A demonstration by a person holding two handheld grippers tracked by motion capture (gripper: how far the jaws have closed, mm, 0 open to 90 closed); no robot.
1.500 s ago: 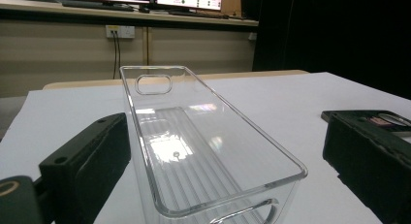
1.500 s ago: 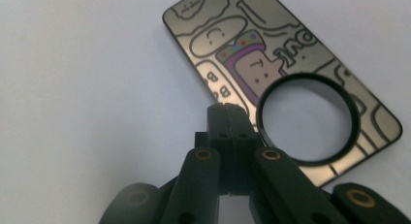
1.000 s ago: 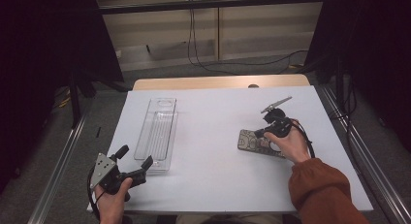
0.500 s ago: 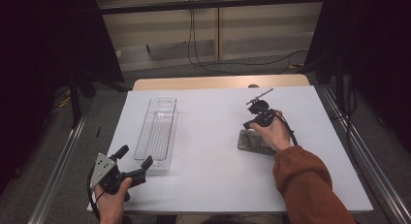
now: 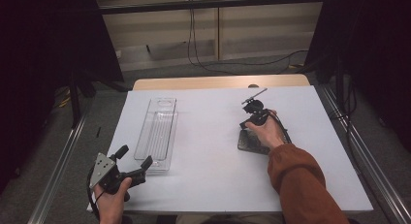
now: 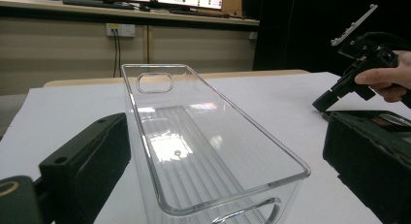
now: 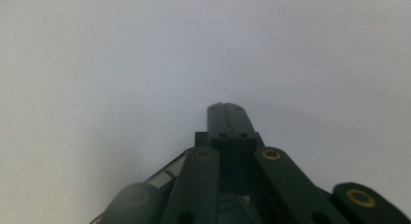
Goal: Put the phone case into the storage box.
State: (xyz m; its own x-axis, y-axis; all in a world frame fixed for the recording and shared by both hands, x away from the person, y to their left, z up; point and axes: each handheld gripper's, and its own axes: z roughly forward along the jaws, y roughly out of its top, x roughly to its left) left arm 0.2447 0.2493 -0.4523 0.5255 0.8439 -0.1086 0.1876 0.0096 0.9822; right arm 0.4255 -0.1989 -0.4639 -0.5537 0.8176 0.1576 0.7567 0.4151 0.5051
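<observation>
A clear plastic bin lies lengthwise on the white table, left of centre. My left gripper sits at the bin's near end, open; in the left gripper view its jaws stand wide on either side of the bin's near end without pressing it. My right gripper is shut with nothing between its jaws and points down at the table. It hangs over the far left corner of a dark flat object, which the hand partly covers.
Beyond the far edge of the table are a wooden strip and cables on the floor. Metal rails run along both sides. White surface lies free between the bin and the dark object.
The right hand has carried its shut gripper leftward and a little down, over the dark object's far left corner. The left gripper and the bin have not moved.
</observation>
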